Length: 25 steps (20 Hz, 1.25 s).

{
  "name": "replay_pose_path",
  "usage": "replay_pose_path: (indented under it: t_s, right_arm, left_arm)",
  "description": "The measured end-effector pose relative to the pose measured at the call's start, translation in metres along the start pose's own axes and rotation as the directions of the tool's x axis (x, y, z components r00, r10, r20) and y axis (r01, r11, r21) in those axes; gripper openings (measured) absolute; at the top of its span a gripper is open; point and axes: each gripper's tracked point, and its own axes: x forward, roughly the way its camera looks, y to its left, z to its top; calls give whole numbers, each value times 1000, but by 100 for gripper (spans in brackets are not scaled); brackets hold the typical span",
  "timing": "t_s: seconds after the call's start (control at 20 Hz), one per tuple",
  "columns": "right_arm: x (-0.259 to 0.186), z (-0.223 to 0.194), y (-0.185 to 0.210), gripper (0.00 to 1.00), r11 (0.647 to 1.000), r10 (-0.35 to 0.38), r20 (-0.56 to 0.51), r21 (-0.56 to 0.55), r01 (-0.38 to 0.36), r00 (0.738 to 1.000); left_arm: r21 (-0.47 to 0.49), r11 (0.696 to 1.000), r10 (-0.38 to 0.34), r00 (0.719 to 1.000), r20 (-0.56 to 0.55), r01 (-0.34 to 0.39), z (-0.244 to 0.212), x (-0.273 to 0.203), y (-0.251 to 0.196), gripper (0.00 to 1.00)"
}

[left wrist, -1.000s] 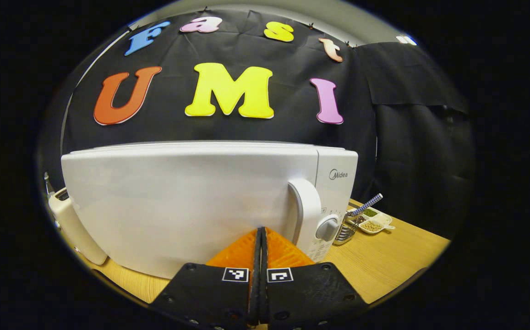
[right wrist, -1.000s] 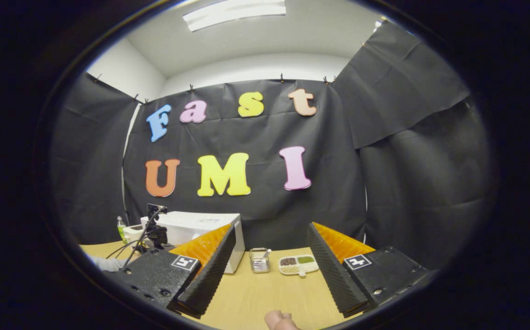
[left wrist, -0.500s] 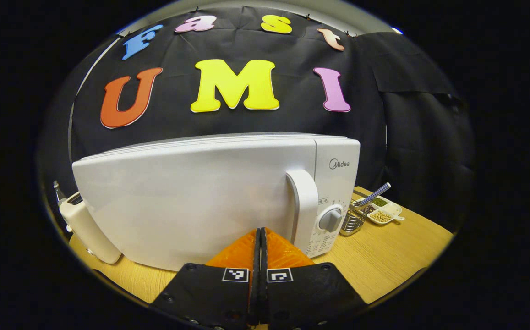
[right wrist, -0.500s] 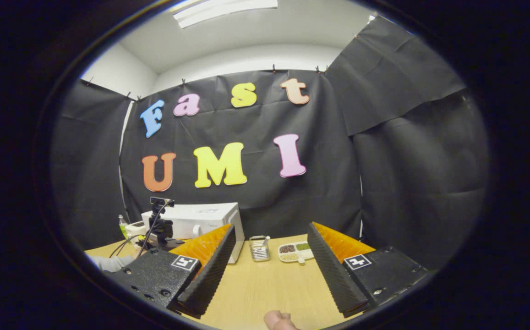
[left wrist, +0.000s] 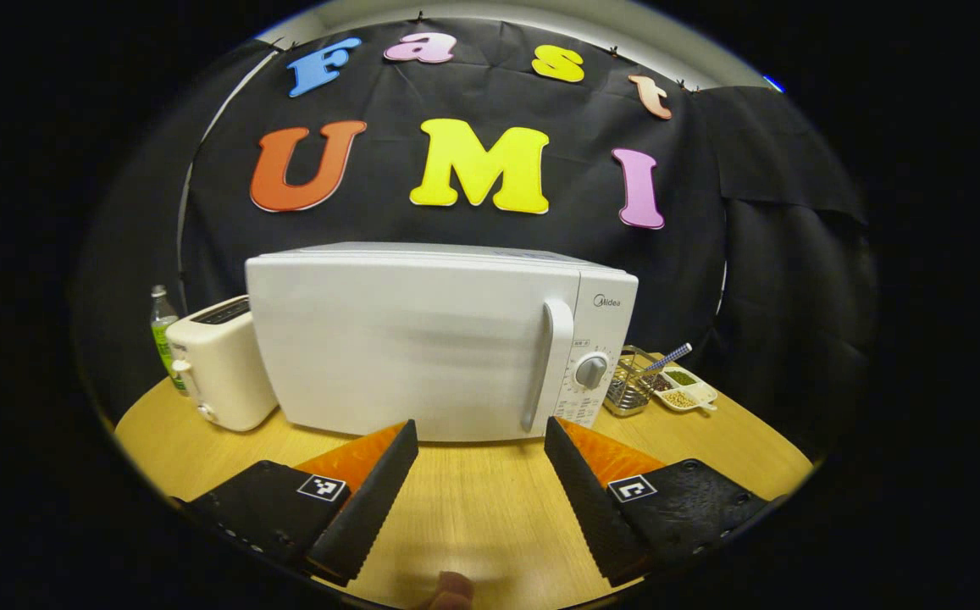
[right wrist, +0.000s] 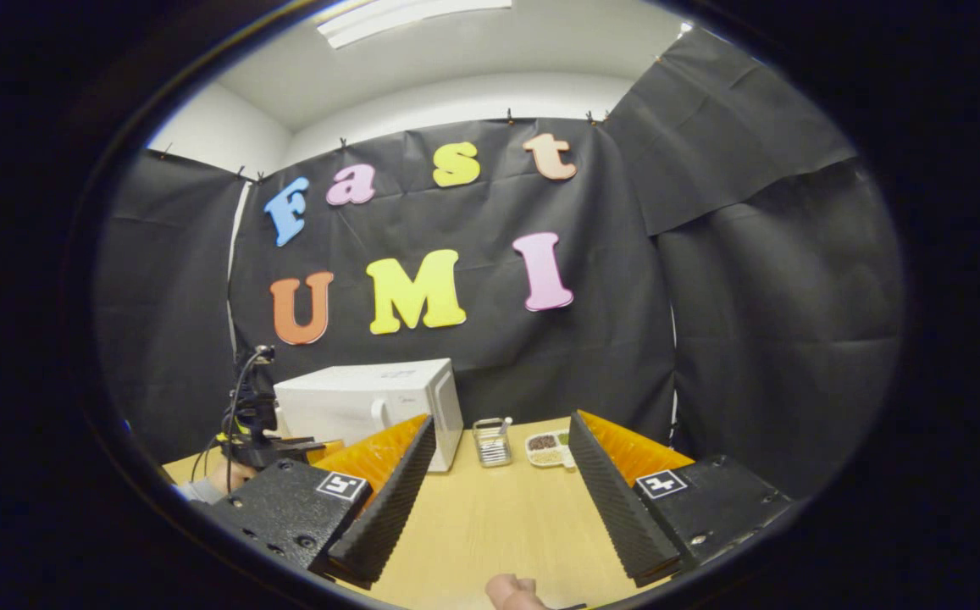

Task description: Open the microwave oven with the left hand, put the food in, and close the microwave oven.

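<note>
You are now holding the left gripper (left wrist: 477,474) well back from the microwave oven (left wrist: 422,339); a second ago its fingers were pressed together right against the white door, and now they are standing wide apart with nothing between them. The door is sitting flush and closed, with the vertical handle (left wrist: 545,360) untouched beside the dial (left wrist: 591,371). That reads to me as the closing push just finished and the hand backing off, though from these frames I cannot tell whether the food is inside.

Your right gripper (right wrist: 490,491) is hovering over bare table (right wrist: 490,525), fingers spread wide and gripping nothing, much as it was half a second ago. From its view, the other gripper (right wrist: 265,440) is sitting out in front of the microwave, clear of it.

For room to move: the toaster (left wrist: 218,364) is standing just beside the microwave's left side, with a small green bottle (left wrist: 162,326) behind it. On the other side, a wire basket (left wrist: 629,390) with a checked-handle utensil and a divided dish of beans (left wrist: 683,391) are crowding the control-panel corner. The table's front edge is curving close under both grippers, while the stretch of wood between you and the door is lying open.
</note>
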Motion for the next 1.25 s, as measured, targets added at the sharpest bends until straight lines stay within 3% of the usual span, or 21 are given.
replay_pose_path:
  t_s: [0.05, 0.1, 0.15, 0.2, 0.25, 0.35, 0.4, 0.45, 0.5, 0.55, 0.6, 0.65, 0.75, 0.8, 0.85, 0.9, 1.0, 1.05, 1.1, 1.15, 1.25]
  right_arm:
    - [-1, -3, 4, 92, 1000, 4, -7, 0, -4, 1000]
    - [-2, -2, 9, 92, 1000, 8, -11, 2, -8, 1000]
    - [-5, -2, 15, 100, 1000, 16, -10, 5, -16, 1000]
    - [-6, 0, 22, 92, 1000, 25, -10, 7, -25, 1000]
    - [-9, 0, 27, 100, 999, 34, -8, 10, -33, 999]
    - [-16, 7, 34, 100, 1000, 30, 5, 0, -30, 1000]
    - [-20, 11, 37, 91, 1000, 26, 12, -9, -26, 1000]
    - [-24, 15, 42, 92, 1000, 28, 19, -14, -27, 999]
    - [-29, 22, 47, 100, 999, 37, 33, -15, -37, 999]
    - [-34, 29, 52, 100, 999, 43, 42, -20, -42, 998]
    - [-37, 35, 55, 92, 999, 45, 51, -24, -44, 998]
    - [-40, 43, 56, 100, 999, 42, 62, -24, -41, 997]
    - [-48, 58, 59, 100, 999, 45, 80, -18, -44, 996]
    - [-51, 65, 61, 92, 999, 48, 83, -16, -46, 995]
    - [-55, 71, 61, 92, 999, 51, 87, -14, -50, 995]
    - [-57, 77, 61, 100, 998, 55, 88, -16, -54, 995]
    - [-60, 87, 60, 91, 998, 63, 87, -14, -62, 994]
    - [-62, 91, 58, 91, 998, 66, 83, -14, -65, 994]
    - [-63, 94, 57, 100, 998, 68, 82, -13, -67, 994]
    - [-64, 98, 55, 91, 998, 69, 77, -12, -68, 995]
    - [-68, 103, 54, 91, 997, 82, 71, -20, -80, 994]
  left_arm:
    - [17, 1000, 22, 1000, 8, -22, 1, -19, 4, 95]
    - [26, 999, 42, 999, 14, -42, 3, -38, 9, 83]
    - [24, 998, 52, 998, 22, -53, 6, -57, 11, 95]
    - [17, 998, 56, 998, 29, -57, 11, -76, 11, 95]
    - [9, 998, 57, 998, 41, -57, 17, -96, 10, 95]
    - [-5, 999, 52, 995, 81, -52, 38, -135, 7, 95]
    - [-8, 999, 47, 994, 103, -46, 50, -154, 5, 94]
    - [-7, 999, 45, 993, 112, -45, 60, -171, 4, 94]
    - [-9, 998, 60, 990, 131, -60, 72, -187, 7, 95]
    - [-12, 997, 74, 983, 166, -73, 89, -203, 9, 95]
    - [-17, 997, 75, 976, 207, -73, 106, -219, 8, 95]
    - [-23, 997, 80, 968, 238, -76, 119, -234, 6, 95]
    - [-27, 994, 110, 953, 281, -107, 141, -262, 12, 94]
    - [-24, 992, 128, 946, 297, -126, 148, -275, 14, 94]
    - [-26, 987, 156, 937, 312, -156, 156, -287, 18, 94]
    - [-22, 983, 181, 932, 315, -183, 159, -297, 23, 94]
    - [-21, 976, 212, 925, 314, -217, 160, -310, 26, 94]
    - [-19, 974, 220, 923, 315, -226, 160, -318, 24, 94]
    - [-19, 973, 223, 920, 321, -229, 161, -325, 23, 94]
    - [-21, 975, 214, 920, 328, -219, 161, -331, 18, 94]
    - [-17, 980, 192, 923, 333, -198, 161, -334, 11, 94]
